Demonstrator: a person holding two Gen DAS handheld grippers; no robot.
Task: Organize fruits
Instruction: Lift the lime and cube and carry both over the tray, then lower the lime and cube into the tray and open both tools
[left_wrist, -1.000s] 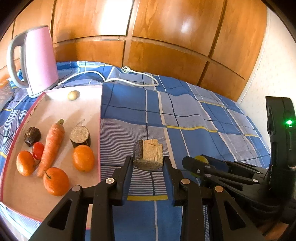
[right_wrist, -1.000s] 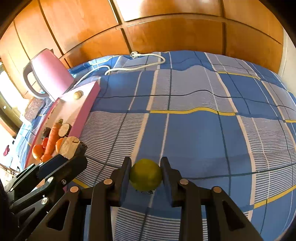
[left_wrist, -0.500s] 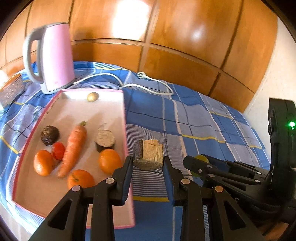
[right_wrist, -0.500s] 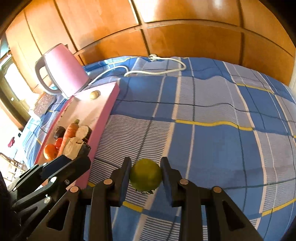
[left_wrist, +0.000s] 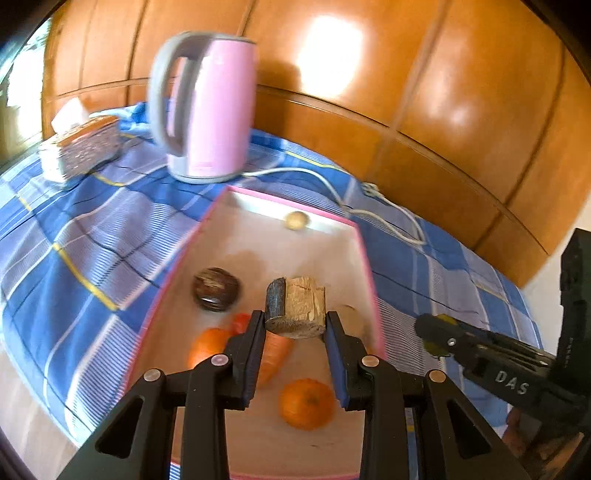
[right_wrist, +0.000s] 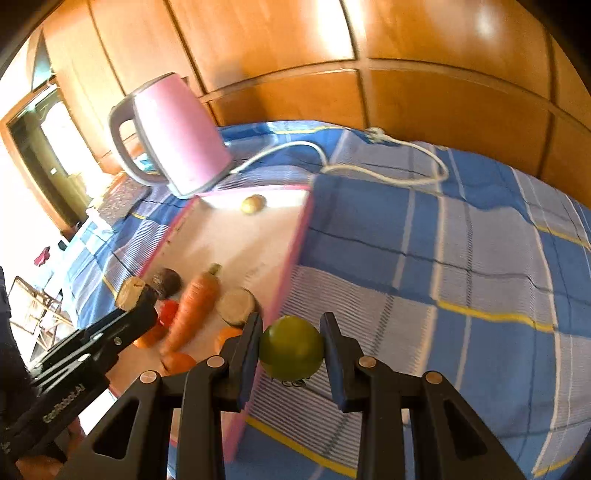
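Observation:
My left gripper is shut on a cut eggplant piece with a dark skin and pale flesh, held above the pink-rimmed tray. In the tray lie a carrot, oranges, a red tomato, a dark round fruit, another cut eggplant piece and a small potato. My right gripper is shut on a green lime, just right of the tray's near right rim. The left gripper also shows in the right wrist view.
A pink kettle stands behind the tray, its white cord lying across the blue checked cloth. A box sits at the far left. Wooden panels form the back wall.
Both grippers have moved left with their loads. The left one is now over the tray instead of over the cloth; the right one has come up to the tray's right rim.

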